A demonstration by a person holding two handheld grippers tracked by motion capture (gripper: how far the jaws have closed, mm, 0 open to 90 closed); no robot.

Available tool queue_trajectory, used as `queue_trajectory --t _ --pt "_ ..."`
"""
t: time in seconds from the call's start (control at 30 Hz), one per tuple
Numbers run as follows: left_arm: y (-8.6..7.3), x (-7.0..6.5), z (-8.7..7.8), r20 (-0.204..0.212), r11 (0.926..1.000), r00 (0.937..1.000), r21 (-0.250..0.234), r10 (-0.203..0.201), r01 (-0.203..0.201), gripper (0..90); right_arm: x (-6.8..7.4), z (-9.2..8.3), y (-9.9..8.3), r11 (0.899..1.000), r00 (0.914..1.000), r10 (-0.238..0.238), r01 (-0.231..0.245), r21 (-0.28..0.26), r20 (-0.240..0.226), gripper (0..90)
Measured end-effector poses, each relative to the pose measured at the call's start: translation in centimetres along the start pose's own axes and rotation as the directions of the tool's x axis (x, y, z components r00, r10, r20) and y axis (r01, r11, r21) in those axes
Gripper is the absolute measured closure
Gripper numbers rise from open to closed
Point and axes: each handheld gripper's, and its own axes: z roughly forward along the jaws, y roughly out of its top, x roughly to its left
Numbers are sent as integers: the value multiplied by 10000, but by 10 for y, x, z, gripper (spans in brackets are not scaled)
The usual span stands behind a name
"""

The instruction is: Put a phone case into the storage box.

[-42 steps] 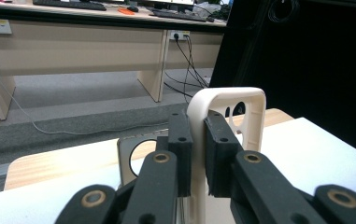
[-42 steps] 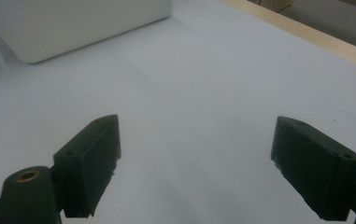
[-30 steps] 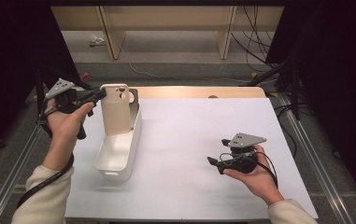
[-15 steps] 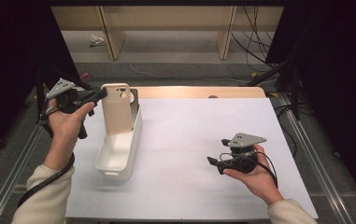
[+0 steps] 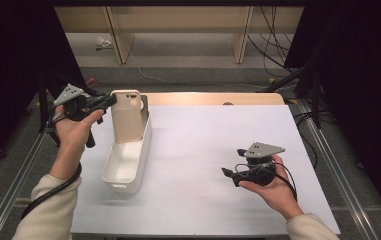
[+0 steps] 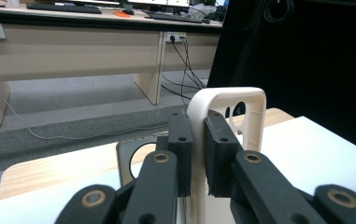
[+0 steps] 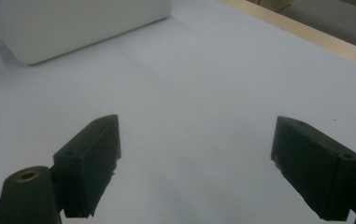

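A cream phone case (image 5: 126, 122) stands upright at the far end of a long white bin (image 5: 128, 165) on the left side of the table. My left gripper (image 5: 109, 101) comes in from the left and is shut on the case's left edge near its top. In the left gripper view both pads (image 6: 181, 149) pinch the thin rim of the phone case (image 6: 241, 100). My right gripper (image 5: 230, 176) rests low over the white table at the right, pointing left. Its jaws stand wide apart (image 7: 194, 158) with only bare table between them.
A second, darker case (image 5: 144, 107) leans behind the cream one in the bin; its round camera hole (image 6: 140, 158) shows past my left jaws. The white mat (image 5: 218, 130) lies between bin and right hand. A wooden table edge (image 5: 213, 98) runs along the far side.
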Motion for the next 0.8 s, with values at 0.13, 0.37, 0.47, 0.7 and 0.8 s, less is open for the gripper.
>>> queue_trajectory --t 0.13,0.37,0.47,0.7,0.8 --pt "-2 2 3 -49 10000 10000 -42 54 -54 822 0 0 0 10000 10000 11 -11 -13 6 168" --pt "-4 6 7 -1 10000 10000 -42 74 -74 822 0 0 0 10000 10000 64 -64 -34 22 168" --pt "-6 9 10 24 10000 10000 -26 60 -60 822 0 0 0 10000 10000 73 -73 -53 22 168" --pt "-8 13 15 64 9999 9999 4 100 -100 822 -1 -1 0 9999 10000 89 -88 -73 32 167" --pt "-8 14 17 101 9999 9999 43 122 -122 822 -1 -1 0 9999 10000 89 -89 -72 34 168"
